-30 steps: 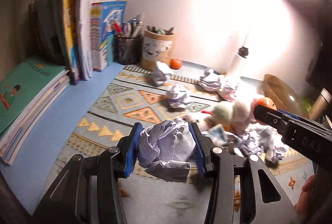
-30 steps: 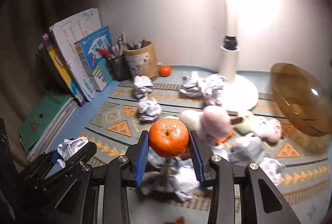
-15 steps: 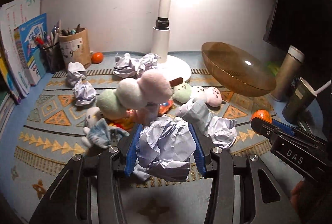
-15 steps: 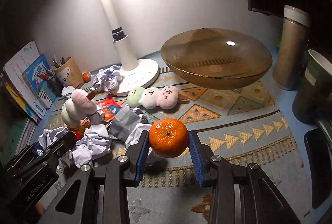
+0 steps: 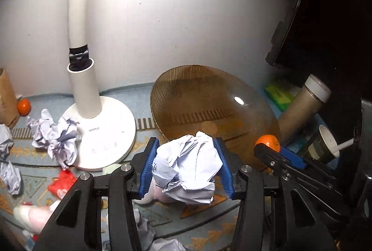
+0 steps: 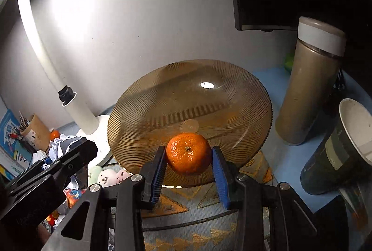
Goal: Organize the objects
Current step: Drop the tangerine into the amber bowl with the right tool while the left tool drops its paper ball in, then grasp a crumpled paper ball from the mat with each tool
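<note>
R gripper [image 6: 188, 172] clamped on tangerine [image 6: 188, 153]: lower over amber plate [image 6: 162, 97] centre b4 release; L gripper [image 5: 186, 167], jaws just easing wider, prob. still holds paper wad [image 5: 186, 169].

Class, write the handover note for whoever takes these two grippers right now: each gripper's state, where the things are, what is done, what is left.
Left gripper: its jaws have just been opening a little, but the paper ball is between the pads and looks held.
Right gripper: shut on a tangerine, in front of the amber plate.
Plate: nothing on it yet.
On the mat: more paper balls by the lamp, plush toys, a second tangerine by the pen cup.
Done: both items picked up.
Left: probably set the tangerine on the plate, dispose of the paper, then clear the rest.
</note>
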Demonstrator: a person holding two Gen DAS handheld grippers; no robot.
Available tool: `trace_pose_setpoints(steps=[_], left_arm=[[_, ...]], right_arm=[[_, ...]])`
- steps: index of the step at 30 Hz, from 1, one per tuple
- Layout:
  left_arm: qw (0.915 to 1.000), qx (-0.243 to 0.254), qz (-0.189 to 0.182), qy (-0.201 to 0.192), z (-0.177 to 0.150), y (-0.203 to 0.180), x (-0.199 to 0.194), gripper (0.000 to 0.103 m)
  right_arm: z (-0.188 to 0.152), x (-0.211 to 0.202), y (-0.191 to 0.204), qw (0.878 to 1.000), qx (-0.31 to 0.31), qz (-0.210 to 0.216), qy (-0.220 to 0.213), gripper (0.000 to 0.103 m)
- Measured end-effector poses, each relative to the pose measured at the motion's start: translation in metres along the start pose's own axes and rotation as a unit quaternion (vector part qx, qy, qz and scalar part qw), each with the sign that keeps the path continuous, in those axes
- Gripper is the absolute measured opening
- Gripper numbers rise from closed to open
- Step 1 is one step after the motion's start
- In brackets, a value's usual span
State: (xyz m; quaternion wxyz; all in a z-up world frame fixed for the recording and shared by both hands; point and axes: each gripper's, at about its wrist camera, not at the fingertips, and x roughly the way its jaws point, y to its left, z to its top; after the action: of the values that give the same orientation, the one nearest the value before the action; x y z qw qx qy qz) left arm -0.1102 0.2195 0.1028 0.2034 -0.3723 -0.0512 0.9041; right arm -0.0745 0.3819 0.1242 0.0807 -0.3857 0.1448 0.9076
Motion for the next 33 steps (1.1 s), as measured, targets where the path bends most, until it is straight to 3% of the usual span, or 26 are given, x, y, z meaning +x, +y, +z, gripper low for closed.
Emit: trace_pose_setpoints(steps=[1,3,4,5,9,15,20,23,26,28,33], left_arm=[[1.0,-0.001,-0.006,-0.004,0.002,-0.002,0.007,0.052],[0.9999,-0.005,-0.014,-0.007,0.005,-0.004,0.017,0.074],[0.9999,-0.008,-0.008,-0.013,0.006,-0.004,0.019,0.091],[0.9997,-0.009,-0.006,-0.023,0.006,-0.005,0.019,0.094],[0.9996,-0.005,-0.014,-0.025,0.003,-0.004,0.005,0.094],[0.9983,-0.007,-0.004,-0.057,-0.017,0.013,-0.065,0.094],[0.9952,-0.015,0.05,-0.083,-0.06,0.055,-0.135,0.094],[0.9881,-0.043,0.108,-0.101,-0.097,0.099,-0.169,0.094],[0.9787,-0.069,0.16,-0.108,-0.135,0.14,-0.18,0.094],[0.9752,-0.083,0.183,-0.092,-0.155,0.162,-0.174,0.094],[0.9753,-0.116,0.175,-0.07,-0.176,0.19,-0.152,0.094]], right_arm=[[0.0,0.005,-0.002,1.0,0.001,-0.001,0.002,0.038],[0.001,0.01,-0.005,1.0,-0.005,-0.012,-0.001,0.046],[0.001,0.01,-0.006,1.0,-0.007,-0.017,-0.004,0.057],[-0.001,0.008,-0.007,1.0,-0.008,-0.018,-0.009,0.066],[-0.008,-0.014,-0.005,0.999,-0.017,-0.015,-0.025,0.066],[-0.045,-0.056,0.026,0.998,-0.043,0.034,-0.03,0.066],[-0.092,-0.068,0.062,0.993,-0.082,0.079,-0.019,0.067],[-0.121,-0.071,0.08,0.99,-0.104,0.081,-0.047,0.067],[-0.135,-0.069,0.091,0.989,-0.118,0.071,-0.059,0.068],[-0.142,-0.064,0.09,0.99,-0.108,0.079,-0.051,0.068],[-0.142,-0.058,0.086,0.99,-0.113,0.072,-0.049,0.069]])
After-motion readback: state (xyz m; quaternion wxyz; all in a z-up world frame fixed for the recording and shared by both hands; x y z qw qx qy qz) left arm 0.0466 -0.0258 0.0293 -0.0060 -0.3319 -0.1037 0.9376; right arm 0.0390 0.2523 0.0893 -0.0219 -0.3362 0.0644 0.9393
